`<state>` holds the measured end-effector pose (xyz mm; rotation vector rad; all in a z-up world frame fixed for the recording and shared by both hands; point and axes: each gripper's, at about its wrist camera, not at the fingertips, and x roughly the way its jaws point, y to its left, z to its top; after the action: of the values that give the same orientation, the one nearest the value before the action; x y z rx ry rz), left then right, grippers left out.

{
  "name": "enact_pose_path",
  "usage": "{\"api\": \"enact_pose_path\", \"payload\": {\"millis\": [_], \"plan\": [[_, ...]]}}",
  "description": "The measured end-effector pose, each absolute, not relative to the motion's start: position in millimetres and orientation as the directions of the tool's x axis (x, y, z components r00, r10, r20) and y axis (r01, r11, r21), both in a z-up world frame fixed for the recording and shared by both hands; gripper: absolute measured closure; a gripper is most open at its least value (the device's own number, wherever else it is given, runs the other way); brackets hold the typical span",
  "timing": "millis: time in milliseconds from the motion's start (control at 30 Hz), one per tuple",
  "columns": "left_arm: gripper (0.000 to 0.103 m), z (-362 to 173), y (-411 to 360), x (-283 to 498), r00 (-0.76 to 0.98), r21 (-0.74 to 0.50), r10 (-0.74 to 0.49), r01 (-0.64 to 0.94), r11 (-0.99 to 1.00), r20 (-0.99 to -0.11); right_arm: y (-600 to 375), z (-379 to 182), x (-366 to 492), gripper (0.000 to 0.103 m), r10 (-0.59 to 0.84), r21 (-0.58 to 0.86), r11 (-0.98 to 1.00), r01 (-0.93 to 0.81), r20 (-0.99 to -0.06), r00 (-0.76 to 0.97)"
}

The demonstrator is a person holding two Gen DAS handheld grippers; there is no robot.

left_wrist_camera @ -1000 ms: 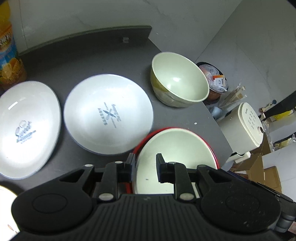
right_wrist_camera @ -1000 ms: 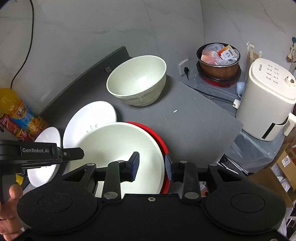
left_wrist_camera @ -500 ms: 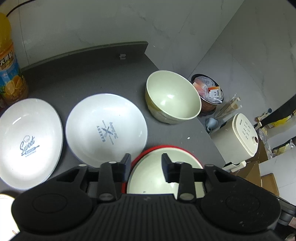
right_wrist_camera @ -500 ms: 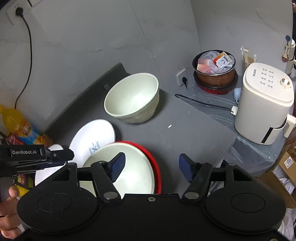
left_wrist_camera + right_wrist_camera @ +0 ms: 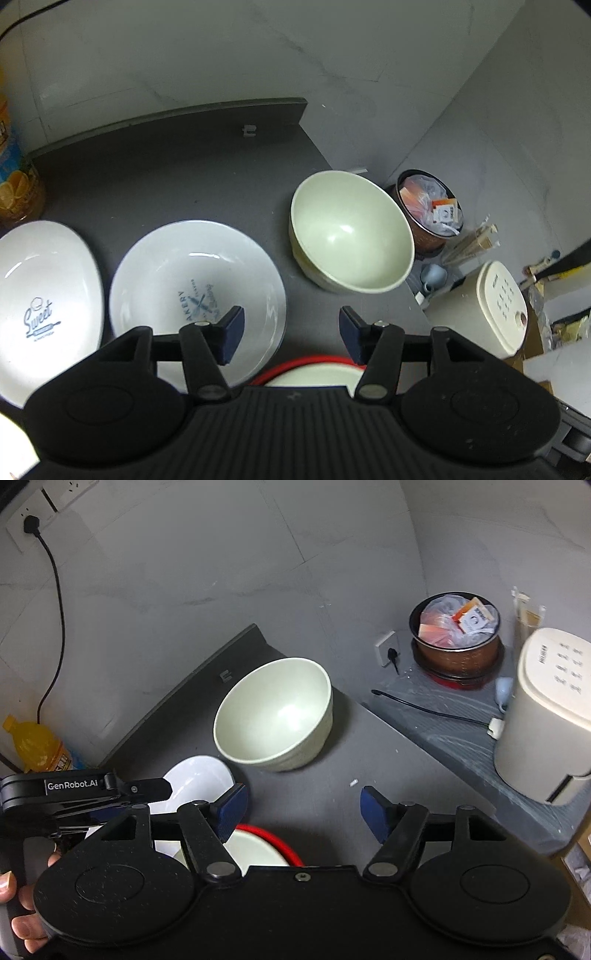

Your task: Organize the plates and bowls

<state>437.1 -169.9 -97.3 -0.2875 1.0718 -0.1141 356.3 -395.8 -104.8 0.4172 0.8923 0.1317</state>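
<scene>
Bowl [image 5: 351, 236]: glazed, likely slick & breakable; take by rim.
L gripper [image 5: 291, 332]: jaws opening, nothing between.
R gripper [image 5: 303, 810]: agape, empty.

surface: dark grey mat [image 5: 177, 173] | on it: two white plates [image 5: 195, 288], green bowl [image 5: 351, 236], possibly red-rimmed dish [image 5: 314, 363]

"Sweet" in script on the white plate [image 5: 44, 295] at the desk's left edge, "BAKERY" on the adjacent white plate [image 5: 195, 284], "GenRobot.AI" on the left hand-held gripper [image 5: 74, 794]
</scene>
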Motion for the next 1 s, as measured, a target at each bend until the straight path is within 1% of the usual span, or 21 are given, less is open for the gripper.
{"api": "enact_pose_path", "payload": {"millis": [400, 500, 733, 833, 967, 1000], "plan": [[0.048, -119, -182, 486, 0.484, -0.278, -0.175, -0.148, 0.949, -0.857, -393, -130, 429, 0.036, 0.346, 0.423, 0.906, 0.009, -0.752, 0.561], [0.048, -124, -184, 496, 0.481, -0.289, -0.177, -0.169, 0.942, -0.858, -394, -138, 443, 0.036, 0.359, 0.427, 0.904, -0.002, -0.758, 0.544], [0.048, -138, -195, 513, 0.46, -0.245, -0.131, -0.198, 0.949, -0.878, -396, -153, 464, 0.036, 0.36, 0.423, 0.906, 0.008, -0.78, 0.511], [0.049, -144, -197, 519, 0.446, -0.238, -0.121, -0.216, 0.947, -0.887, -393, -161, 472, 0.036, 0.337, 0.396, 0.918, 0.016, -0.802, 0.493], [0.052, -154, -198, 526, 0.429, -0.245, -0.122, -0.245, 0.938, -0.895, -391, -174, 483, 0.037, 0.318, 0.375, 0.926, 0.034, -0.827, 0.464], [0.053, -157, -198, 527, 0.421, -0.242, -0.118, -0.254, 0.937, -0.899, -390, -178, 486, 0.039, 0.316, 0.372, 0.927, 0.038, -0.832, 0.457]]}}
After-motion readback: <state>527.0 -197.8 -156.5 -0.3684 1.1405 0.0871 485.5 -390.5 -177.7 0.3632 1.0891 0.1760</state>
